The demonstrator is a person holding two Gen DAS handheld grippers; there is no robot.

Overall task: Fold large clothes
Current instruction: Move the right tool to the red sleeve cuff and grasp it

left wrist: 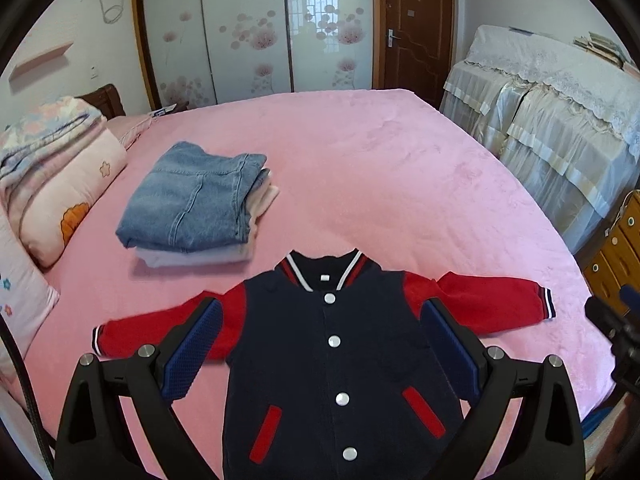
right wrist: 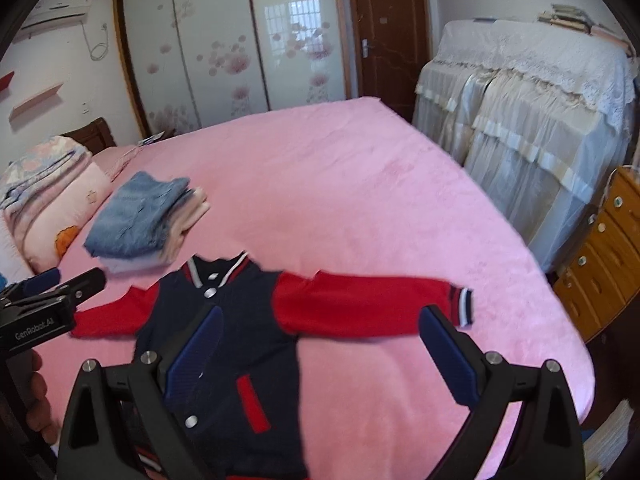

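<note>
A navy varsity jacket [left wrist: 332, 364] with red sleeves lay flat and face up on the pink bed [left wrist: 380, 168], buttoned down the front with white snaps, its collar pointing toward the far side of the bed and both sleeves spread out to the sides. The left hand-held gripper [left wrist: 320, 344] hovered over the jacket's body with its blue-padded fingers [left wrist: 194, 350] spread wide, one to each side of the torso, gripping nothing. The right hand-held gripper [right wrist: 320, 352] was likewise wide apart and empty, held over the jacket's right half, with the red sleeve [right wrist: 360, 304] stretched across the gap between its fingers; the right-wrist view was somewhat blurred. Beyond the jacket, toward the headboard side, sat a stack of folded clothes [left wrist: 196, 204] topped by blue denim, well apart from the jacket. A folded floral quilt [left wrist: 52, 168] rested at the bed's left edge, and a lace-covered piece of furniture [left wrist: 552, 120] stood along the right wall.
</note>
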